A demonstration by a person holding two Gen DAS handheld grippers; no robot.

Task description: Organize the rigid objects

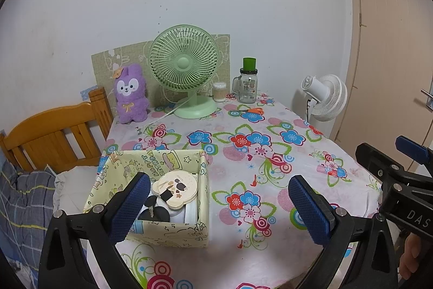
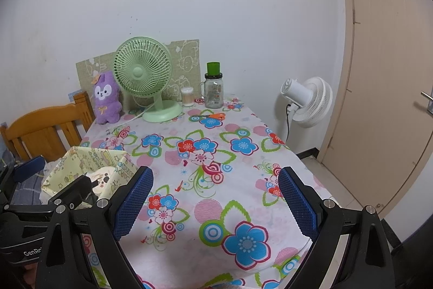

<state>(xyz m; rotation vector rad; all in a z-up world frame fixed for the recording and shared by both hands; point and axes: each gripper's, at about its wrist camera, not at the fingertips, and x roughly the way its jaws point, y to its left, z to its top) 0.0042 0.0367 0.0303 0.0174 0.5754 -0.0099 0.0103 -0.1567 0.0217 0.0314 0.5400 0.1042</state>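
Both hand-held grippers held low over the near edge of the tabletop [image 2: 243, 210], side by side, fingers pointing toward the far wall. Left hand-held gripper [image 1: 219, 203]: jaws spread wide, nothing between the blue pads. Right hand-held gripper [image 2: 215, 198]: also spread, also empty.

Storage box [image 1: 151, 230], pale yellow with cartoon print, sits at the near-left corner of the tabletop, open top. Already inside: a round cream compact [image 1: 175, 187] with small bear-ear bumps, lying tilted on top of darker items; what looks like a black key fob [image 1: 151, 203] beneath it; the rest too jumbled to name. The box lies just ahead of the left gripper's left finger, almost under it.

Still loose on the cloth: orange-handled scissors [image 1: 250, 110], far side, near the glass mug jar [image 1: 247, 84] with a green lid, and a clear tub of cotton swabs [image 1: 219, 91]. Green desk fan [image 1: 185, 72] and purple plush rabbit [image 1: 131, 94] stand along the back wall; they look like fixtures, not things to sort.

Key relation: scissors lie well ahead of both grippers, long axis roughly left–right across the tabletop, handles to the right, blades to the left. In the right wrist view they sit nearly dead ahead [image 2: 213, 116]; from the left they are ahead and to the right. Judgement: the right hand has the straighter reach, and its jaws, opening left–right, would need turning to close across the blades. The box is well to the left of that pick.
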